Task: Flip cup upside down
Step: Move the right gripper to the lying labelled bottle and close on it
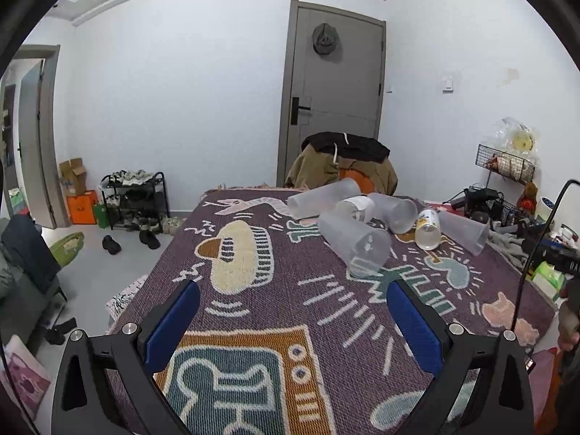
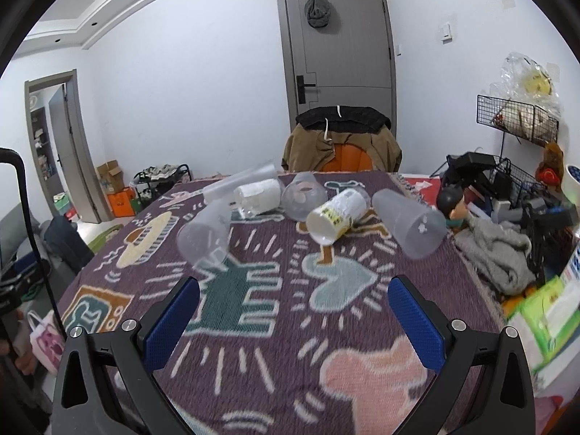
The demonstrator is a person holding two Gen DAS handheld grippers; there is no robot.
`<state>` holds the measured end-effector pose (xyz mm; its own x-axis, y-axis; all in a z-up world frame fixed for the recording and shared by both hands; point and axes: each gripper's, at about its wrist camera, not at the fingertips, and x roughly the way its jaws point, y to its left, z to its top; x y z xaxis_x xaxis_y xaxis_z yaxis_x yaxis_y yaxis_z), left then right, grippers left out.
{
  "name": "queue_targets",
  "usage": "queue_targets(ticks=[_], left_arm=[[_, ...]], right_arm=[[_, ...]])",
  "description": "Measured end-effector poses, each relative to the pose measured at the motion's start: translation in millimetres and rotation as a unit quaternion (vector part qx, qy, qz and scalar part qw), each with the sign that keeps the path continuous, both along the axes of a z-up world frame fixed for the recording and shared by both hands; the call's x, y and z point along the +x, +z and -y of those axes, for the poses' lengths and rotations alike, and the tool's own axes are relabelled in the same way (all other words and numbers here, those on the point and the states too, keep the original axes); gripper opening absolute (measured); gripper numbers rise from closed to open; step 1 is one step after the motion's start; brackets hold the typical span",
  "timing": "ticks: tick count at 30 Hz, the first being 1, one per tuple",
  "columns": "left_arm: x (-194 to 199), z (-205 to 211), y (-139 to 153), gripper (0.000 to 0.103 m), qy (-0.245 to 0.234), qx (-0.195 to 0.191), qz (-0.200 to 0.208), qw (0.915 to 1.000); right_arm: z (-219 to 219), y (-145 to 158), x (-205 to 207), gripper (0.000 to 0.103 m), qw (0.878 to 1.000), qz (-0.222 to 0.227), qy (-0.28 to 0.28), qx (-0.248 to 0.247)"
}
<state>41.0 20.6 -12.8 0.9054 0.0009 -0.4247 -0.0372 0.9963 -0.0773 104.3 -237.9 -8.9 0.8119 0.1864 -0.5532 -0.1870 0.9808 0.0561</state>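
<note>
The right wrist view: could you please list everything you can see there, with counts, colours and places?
Frosted plastic cups: four, translucent, lying on their sides mid-table.
White cups: two, one with yellow print, lying among them.
Patterned cloth: one, purple, covering the table.
Chair: one, orange, draped with clothes, behind the table.
Door: one, grey, shut, cap hanging on it.
Wire rack: one, black, on the right wall.
Right gripper: blue-padded jaws open, nothing held.
</note>
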Motion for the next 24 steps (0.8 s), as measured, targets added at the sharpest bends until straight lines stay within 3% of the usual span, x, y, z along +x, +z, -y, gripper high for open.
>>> queue_targets(ticks=[2,8,11,15,24], left_arm=[[8,-2,1,0.103,0.003,0.001,-0.002,1.0000],[36,-14,1,0.103,0.017,-0.002,-0.014,0.9998],[51,-17,-2,0.103,0.021,-0.005,-0.022,0.9995],[71,-22,-6,0.103,0.025,-0.009,-0.035,0.9990],[115,-36,-16,0.103,0.034,-0.009,-0.064,0.9973]], right_arm=[[-1,8,11,0.103,1.000,0.024,-0.002,-0.014],[-2,20,49,0.103,1.000,0.027,-0.003,-0.003],[0,18,75,0.102,1.000,0.007,-0.007,0.018],[8,5,116,0.092,0.997,-0.041,-0.019,0.057],[25,-23,186,0.087,0.987,-0.103,-0.043,0.113]])
